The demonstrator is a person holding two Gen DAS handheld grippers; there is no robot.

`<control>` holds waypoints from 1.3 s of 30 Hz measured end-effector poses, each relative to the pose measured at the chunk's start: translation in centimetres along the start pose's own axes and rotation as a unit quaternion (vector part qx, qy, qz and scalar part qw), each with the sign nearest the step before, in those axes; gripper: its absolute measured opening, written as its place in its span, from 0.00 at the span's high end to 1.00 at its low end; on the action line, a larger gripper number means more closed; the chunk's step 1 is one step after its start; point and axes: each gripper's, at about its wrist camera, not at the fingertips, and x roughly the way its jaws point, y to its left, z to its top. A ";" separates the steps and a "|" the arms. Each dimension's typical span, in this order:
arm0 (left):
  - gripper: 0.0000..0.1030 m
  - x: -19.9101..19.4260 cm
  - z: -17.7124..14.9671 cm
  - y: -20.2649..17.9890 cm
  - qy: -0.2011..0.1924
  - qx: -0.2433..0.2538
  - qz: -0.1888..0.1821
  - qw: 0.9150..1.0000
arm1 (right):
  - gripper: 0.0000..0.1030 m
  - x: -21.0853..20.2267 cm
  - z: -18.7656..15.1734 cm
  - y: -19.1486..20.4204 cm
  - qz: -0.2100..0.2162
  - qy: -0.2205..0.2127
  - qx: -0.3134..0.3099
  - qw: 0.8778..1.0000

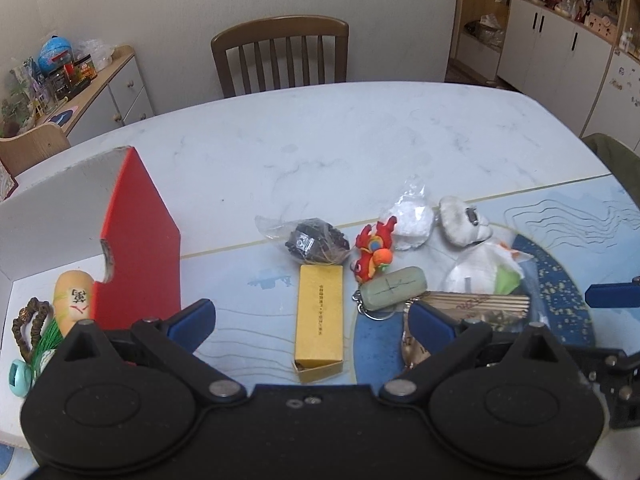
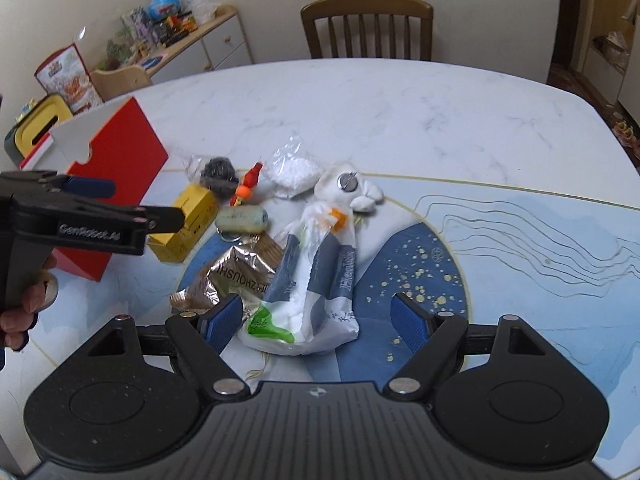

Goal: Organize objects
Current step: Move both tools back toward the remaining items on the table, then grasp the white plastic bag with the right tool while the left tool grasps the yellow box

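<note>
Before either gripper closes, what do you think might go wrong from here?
The left gripper is open over the yellow box, whose near flap looks loose; a pinch could crush it. The right gripper straddles a limp white plastic bag overlapping the foil packet, so lifting might drag that along.

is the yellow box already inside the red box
No, the yellow box lies on the table mat, apart from the red box to its left.
</note>
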 end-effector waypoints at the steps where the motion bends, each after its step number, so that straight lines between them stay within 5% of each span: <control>1: 0.01 0.2 0.0 0.0 0.001 0.000 0.001 1.000 | 0.21 0.2 0.0 0.0 0.002 0.002 -0.002 1.000; 8: 0.01 1.7 0.1 -0.1 0.010 -0.002 0.009 1.000 | 0.23 2.2 0.3 0.1 -0.008 0.015 -0.019 1.000; 16: 0.06 3.1 -0.2 -0.3 0.022 0.001 0.012 1.000 | 0.41 3.7 0.5 0.5 -0.009 0.028 -0.033 0.999; 28: 0.38 3.8 -0.7 -0.3 0.034 0.008 0.010 0.999 | 0.61 4.1 0.3 0.5 -0.016 0.028 -0.037 0.999; 35: 0.68 4.0 -1.1 -0.2 0.041 0.003 -0.008 0.999 | 0.70 3.6 0.2 0.2 -0.011 0.027 -0.027 0.999; 39: 0.72 3.7 -1.2 -0.6 0.042 0.013 -0.008 0.999 | 0.73 3.2 0.0 -0.1 -0.016 0.026 -0.016 0.999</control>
